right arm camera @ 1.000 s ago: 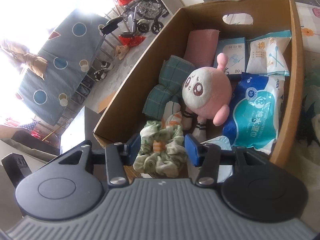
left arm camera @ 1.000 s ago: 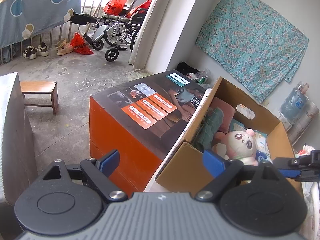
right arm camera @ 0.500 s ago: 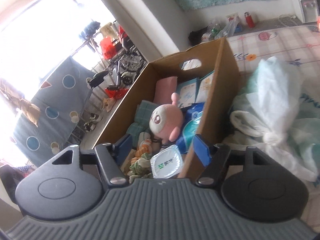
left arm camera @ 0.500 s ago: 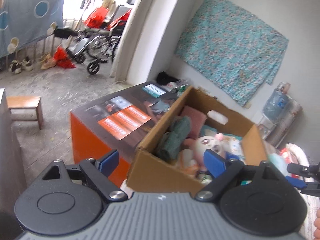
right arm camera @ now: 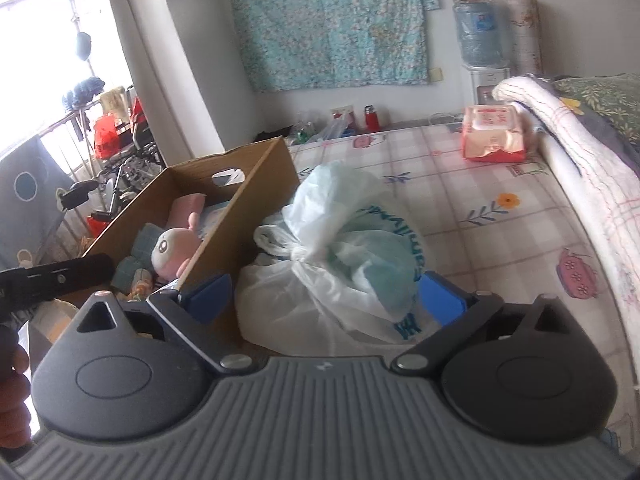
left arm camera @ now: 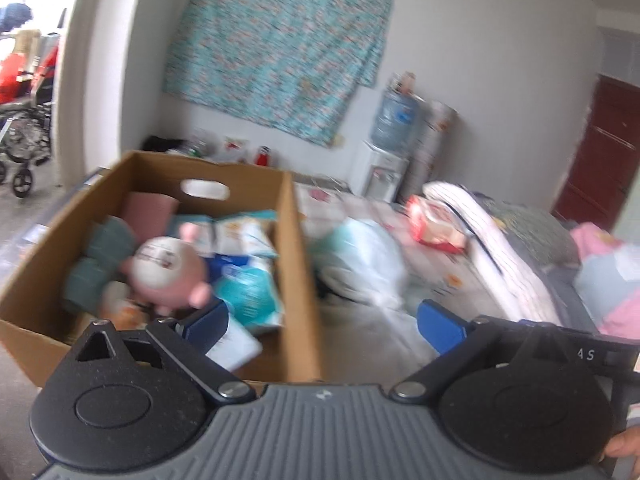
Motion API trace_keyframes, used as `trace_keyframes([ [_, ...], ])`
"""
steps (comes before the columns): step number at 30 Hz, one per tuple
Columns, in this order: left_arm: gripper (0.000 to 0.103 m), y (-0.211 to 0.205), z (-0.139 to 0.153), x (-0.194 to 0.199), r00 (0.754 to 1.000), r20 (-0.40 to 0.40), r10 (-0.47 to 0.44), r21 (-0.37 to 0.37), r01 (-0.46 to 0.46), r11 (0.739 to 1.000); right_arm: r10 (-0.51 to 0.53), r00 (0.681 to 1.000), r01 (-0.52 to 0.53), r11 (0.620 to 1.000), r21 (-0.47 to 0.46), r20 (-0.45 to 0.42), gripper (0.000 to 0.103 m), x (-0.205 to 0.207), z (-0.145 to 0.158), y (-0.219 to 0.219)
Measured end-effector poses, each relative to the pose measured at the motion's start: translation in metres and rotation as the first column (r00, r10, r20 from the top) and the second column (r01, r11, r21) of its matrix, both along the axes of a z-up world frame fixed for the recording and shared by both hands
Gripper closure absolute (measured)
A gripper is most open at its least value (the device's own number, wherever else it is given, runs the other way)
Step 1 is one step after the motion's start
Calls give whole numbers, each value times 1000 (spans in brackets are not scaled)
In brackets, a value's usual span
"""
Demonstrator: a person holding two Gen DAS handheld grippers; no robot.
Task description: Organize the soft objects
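Two grippers are wide open, and we hold nothing in them. Our right gripper [right arm camera: 326,296] has its blue fingers on each side of a tied plastic bag [right arm camera: 340,256] on the bed sheet [right arm camera: 500,208]. The bag touches the cardboard box [right arm camera: 244,204]. Our left gripper [left arm camera: 322,322] is over the box wall. A pink plush toy [left arm camera: 166,274] lies inside the box.

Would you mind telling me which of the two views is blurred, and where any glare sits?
Left wrist view: motion-smeared throughout; the pink plush toy and plastic bag are soft. Right wrist view: sharp, the bag crisp, but the window at upper left is blown out white.
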State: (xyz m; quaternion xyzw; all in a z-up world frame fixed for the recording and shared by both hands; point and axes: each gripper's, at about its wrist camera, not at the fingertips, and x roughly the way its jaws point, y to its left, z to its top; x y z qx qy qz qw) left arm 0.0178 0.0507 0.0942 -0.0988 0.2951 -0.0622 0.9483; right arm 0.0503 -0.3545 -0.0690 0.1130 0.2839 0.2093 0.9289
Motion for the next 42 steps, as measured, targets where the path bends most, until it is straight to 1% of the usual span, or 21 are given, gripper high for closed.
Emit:
trace_keyframes([
  [3,2,-24,-12,4,999,2,-52,3,52,999,-39,999,39,999,5,1,2,-10,-5,-17],
  [6,2,-37,-23,4,998,-16,-63,1,63,998,-65,998,65,998,-11,10,1,-19,-7,-25],
  [8,2,-45,-29,2,998,-15,-63,19,63,998,-73,997,73,997,-19,21,1,-22,-5,-28],
  [13,2,-58,-39,-8,1000,2,-16,100,16,995,-82,996,83,996,-23,23,1,-30,-10,-36],
  [18,2,-59,-54,-26,999,-31,39,96,-36,995,-67,998,66,997,-42,-23,1,-32,-27,-32],
  [20,2,-56,-55,-35,997,-42,70,83,-67,994,-48,998,46,998,-47,-45,1,-32,-34,-28],
  [23,2,-50,-49,-48,994,-17,112,93,-110,990,-12,998,10,999,-34,-64,1,-32,-38,-19],
  [26,2,-38,-39,-55,983,-1,182,104,-180,978,42,998,-43,999,-27,-44,1,-33,-30,-8],
  [30,2,-19,-29,-59,968,-24,248,52,-247,968,121,993,-120,991,-60,4,1,-34,-12,15],
  [33,3,-10,-26,-61,953,-39,299,53,-297,953,168,985,-164,982,-98,37,1,-36,-1,32],
  [36,2,-1,-27,-67,938,-57,341,40,-339,940,206,978,-200,973,-112,42,1,-36,5,44],
  [42,2,12,-36,-70,907,-115,405,45,-402,915,297,954,-290,945,-152,27,1,-37,8,66],
])
